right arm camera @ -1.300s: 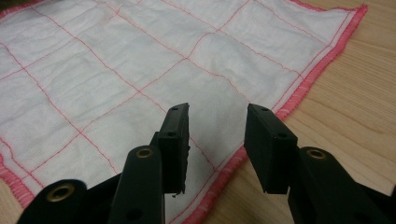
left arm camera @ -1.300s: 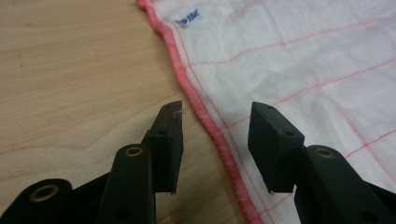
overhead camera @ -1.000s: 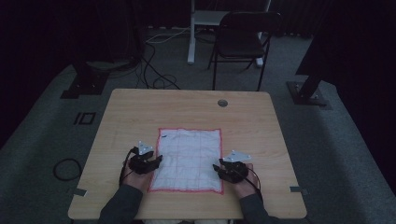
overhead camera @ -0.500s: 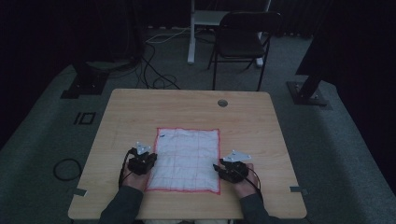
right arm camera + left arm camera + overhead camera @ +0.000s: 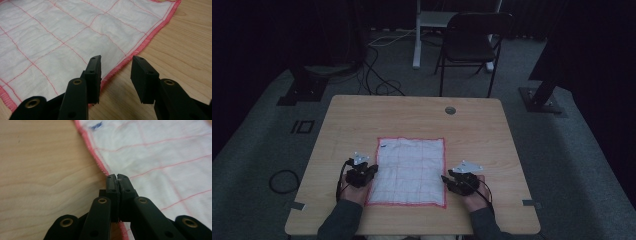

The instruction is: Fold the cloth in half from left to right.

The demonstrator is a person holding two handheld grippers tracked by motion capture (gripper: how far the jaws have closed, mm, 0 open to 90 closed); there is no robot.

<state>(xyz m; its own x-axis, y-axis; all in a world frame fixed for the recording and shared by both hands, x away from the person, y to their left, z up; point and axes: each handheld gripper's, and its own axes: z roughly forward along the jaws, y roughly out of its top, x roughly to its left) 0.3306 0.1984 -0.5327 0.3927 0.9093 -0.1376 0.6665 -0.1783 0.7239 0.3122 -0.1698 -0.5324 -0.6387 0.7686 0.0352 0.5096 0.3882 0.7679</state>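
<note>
On the near half of the wooden table (image 5: 362,115), a white cloth (image 5: 412,170) with pink grid lines and a pink hem is lying flat, lightly creased. Grasping appears to be the step in hand. The left gripper (image 5: 117,178) has just been closing and is pinching the cloth's left hem. The right gripper (image 5: 115,65) is standing partly open, straddling the right hem without gripping; closing it seems next.
</note>
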